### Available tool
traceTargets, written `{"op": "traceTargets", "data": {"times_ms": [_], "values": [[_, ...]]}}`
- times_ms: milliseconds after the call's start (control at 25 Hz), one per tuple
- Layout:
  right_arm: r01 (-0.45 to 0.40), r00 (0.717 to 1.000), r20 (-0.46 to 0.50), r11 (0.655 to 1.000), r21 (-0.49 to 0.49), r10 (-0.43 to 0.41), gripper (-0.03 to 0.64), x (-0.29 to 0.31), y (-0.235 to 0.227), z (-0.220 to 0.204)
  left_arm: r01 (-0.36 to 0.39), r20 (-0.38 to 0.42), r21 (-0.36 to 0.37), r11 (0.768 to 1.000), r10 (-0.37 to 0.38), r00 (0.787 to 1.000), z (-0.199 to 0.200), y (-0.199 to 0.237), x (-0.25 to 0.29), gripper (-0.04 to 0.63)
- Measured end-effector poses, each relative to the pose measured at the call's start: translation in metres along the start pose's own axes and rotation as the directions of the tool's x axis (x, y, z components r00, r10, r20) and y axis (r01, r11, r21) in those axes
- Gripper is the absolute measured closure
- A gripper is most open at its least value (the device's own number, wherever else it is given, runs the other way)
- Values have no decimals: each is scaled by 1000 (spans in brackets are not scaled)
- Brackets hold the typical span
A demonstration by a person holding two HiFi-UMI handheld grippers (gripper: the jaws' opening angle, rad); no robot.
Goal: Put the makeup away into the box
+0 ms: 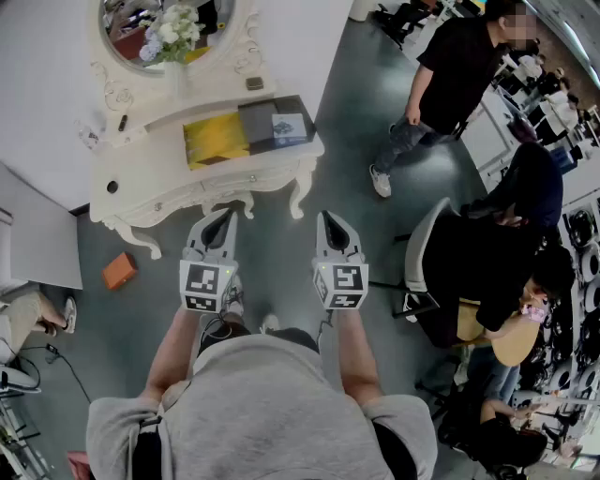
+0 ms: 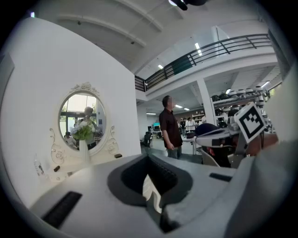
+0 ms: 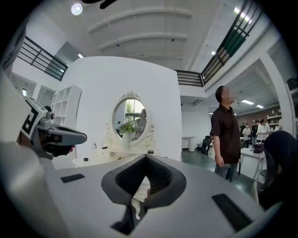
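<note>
Bright, even indoor light fills all three views. In the left gripper view it comes from strip lights (image 2: pixel 199 46) under the balcony. In the right gripper view a round ceiling lamp (image 3: pixel 77 8) flares white near the top edge. Shadows are soft: the head view shows only a faint one beneath the dressing table (image 1: pixel 155 173) on the grey floor (image 1: pixel 347 122). Both gripper views bow strongly toward their edges and fall off to black corners. Up close, the left gripper (image 2: pixel 149 156) and right gripper (image 3: pixel 147 157) look soft and out of focus. The mirror (image 2: pixel 83 122) seems washed out by daylight, though it is small.
</note>
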State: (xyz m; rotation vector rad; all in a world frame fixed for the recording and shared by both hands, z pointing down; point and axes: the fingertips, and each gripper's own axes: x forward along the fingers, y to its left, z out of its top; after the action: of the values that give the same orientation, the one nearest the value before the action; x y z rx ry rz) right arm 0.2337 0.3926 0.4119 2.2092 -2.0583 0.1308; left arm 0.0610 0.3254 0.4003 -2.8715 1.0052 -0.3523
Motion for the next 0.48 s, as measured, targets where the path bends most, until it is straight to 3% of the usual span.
{"op": "traceTargets", "data": {"times_ms": [480], "values": [[95, 995, -20, 995, -17, -95, 604, 63, -16, 6, 70, -2, -14, 997, -70, 998, -3, 41, 65, 594]]}}
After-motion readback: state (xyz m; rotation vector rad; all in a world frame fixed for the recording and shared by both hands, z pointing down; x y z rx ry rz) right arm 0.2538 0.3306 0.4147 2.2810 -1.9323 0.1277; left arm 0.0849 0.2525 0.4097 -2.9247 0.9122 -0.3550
